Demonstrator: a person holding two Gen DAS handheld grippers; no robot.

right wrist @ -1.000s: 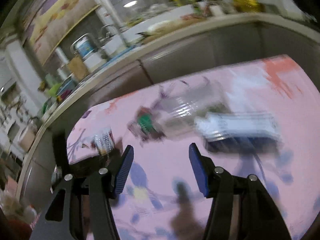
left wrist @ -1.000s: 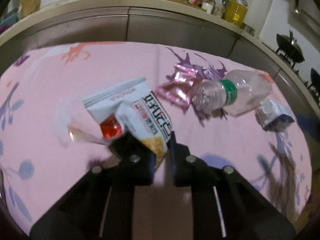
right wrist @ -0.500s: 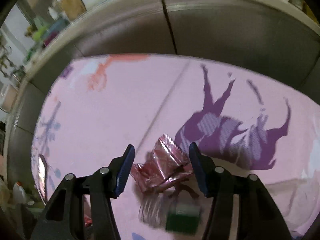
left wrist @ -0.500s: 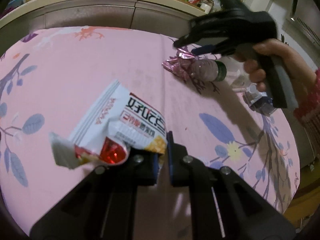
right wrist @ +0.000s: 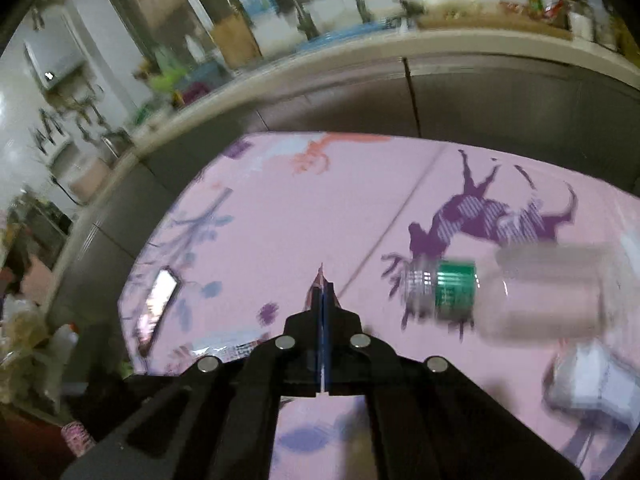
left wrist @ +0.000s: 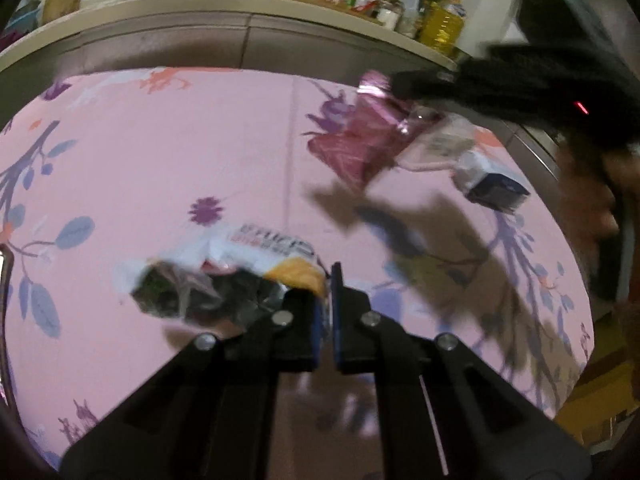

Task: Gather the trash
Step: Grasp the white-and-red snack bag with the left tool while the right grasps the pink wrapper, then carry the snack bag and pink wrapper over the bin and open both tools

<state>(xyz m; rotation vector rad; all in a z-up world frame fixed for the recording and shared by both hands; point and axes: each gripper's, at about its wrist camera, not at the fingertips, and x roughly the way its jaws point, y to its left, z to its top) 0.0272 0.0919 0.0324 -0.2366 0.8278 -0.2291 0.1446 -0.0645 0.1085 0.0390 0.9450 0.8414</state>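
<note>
My left gripper (left wrist: 326, 280) is shut on a white snack bag (left wrist: 256, 256) with an orange corner and holds it above the pink floral tablecloth (left wrist: 180, 152). My right gripper (right wrist: 322, 294) is shut on a pink foil wrapper (right wrist: 320, 276), of which only a thin edge shows between the fingers. In the left wrist view the same wrapper (left wrist: 360, 140) hangs lifted from the right gripper (left wrist: 404, 84). A clear plastic bottle (right wrist: 520, 296) with a green label lies on the cloth right of my right gripper. A crumpled white and blue carton (left wrist: 492, 184) lies near the right edge.
A kitchen counter (right wrist: 440, 52) with jars and bottles runs behind the table. Grey cabinet fronts (left wrist: 240, 44) stand below it. The person's hand and arm (left wrist: 592, 200) fill the right side of the left wrist view. A shiny phone-like object (right wrist: 156, 300) lies at the table's left edge.
My right gripper has shut on the pink foil wrapper and lifted it off the cloth. My left gripper has pulled back and lower with the snack bag.
</note>
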